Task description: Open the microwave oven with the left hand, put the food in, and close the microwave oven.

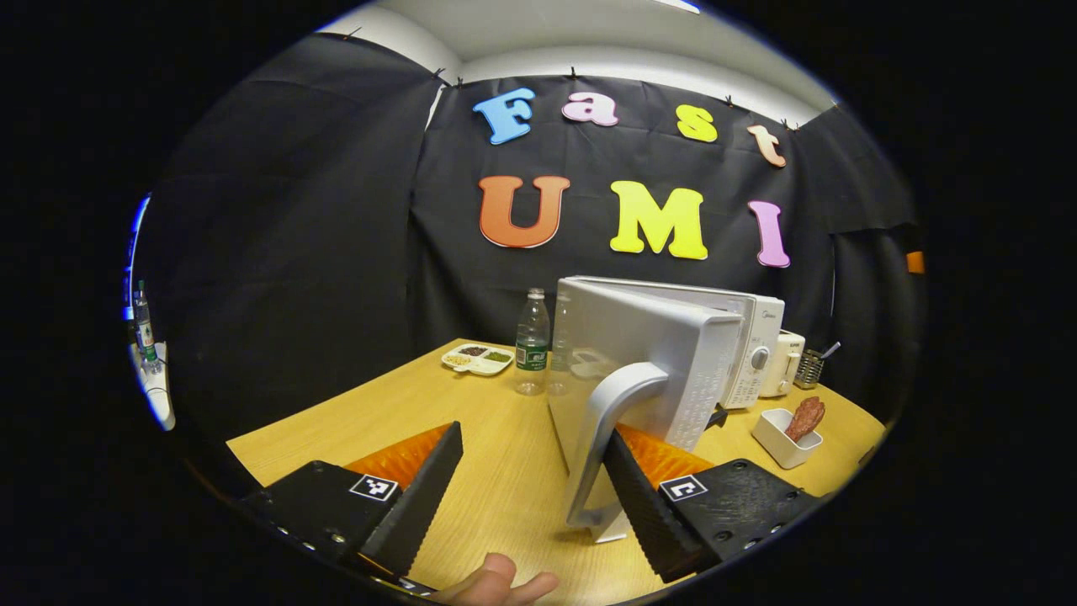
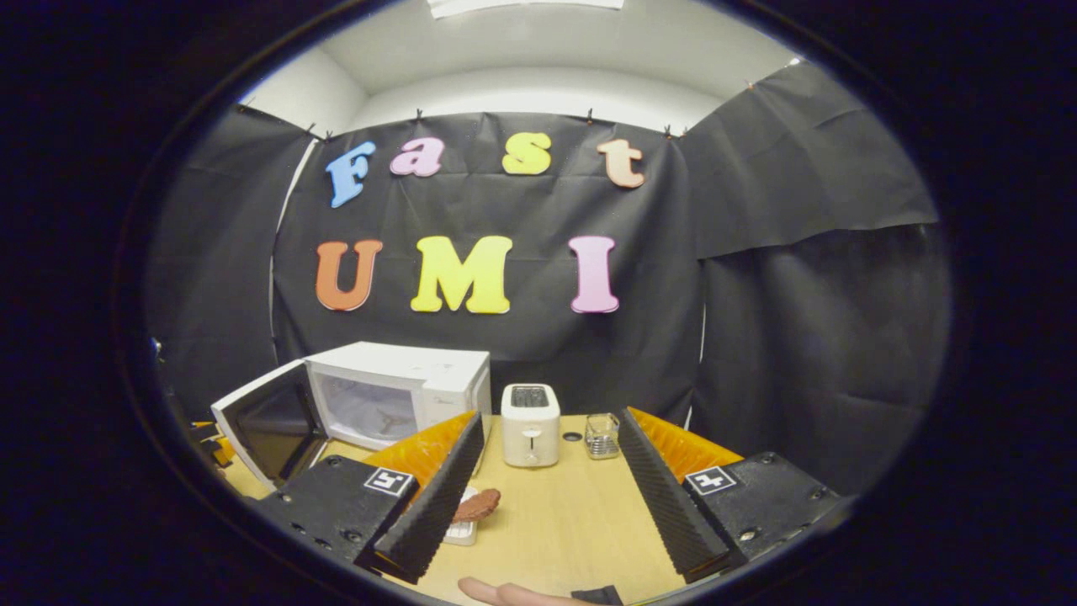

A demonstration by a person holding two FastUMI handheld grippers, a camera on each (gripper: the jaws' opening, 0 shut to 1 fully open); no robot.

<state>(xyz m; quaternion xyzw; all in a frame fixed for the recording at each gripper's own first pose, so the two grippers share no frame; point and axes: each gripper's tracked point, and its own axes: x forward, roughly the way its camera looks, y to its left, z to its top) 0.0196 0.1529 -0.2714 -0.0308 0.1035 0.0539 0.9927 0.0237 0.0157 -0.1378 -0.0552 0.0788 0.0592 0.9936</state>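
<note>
Wooden tabletop (image 1: pixel 496 471) carries the white microwave oven (image 2: pixel 402 392), whose door (image 1: pixel 627 370) we see swung wide open. Our left claw (image 1: pixel 532 484) is spread apart at the door handle (image 1: pixel 599 438): one finger lies against the handle, the other stands well clear, so nothing is gripped. Our right claw (image 2: pixel 545 484) is likewise released, hovering over the tabletop. The food (image 1: pixel 805 418), a reddish piece, rests in a white dish (image 1: pixel 778 440) near the oven, beside a toaster (image 2: pixel 530 425).
</note>
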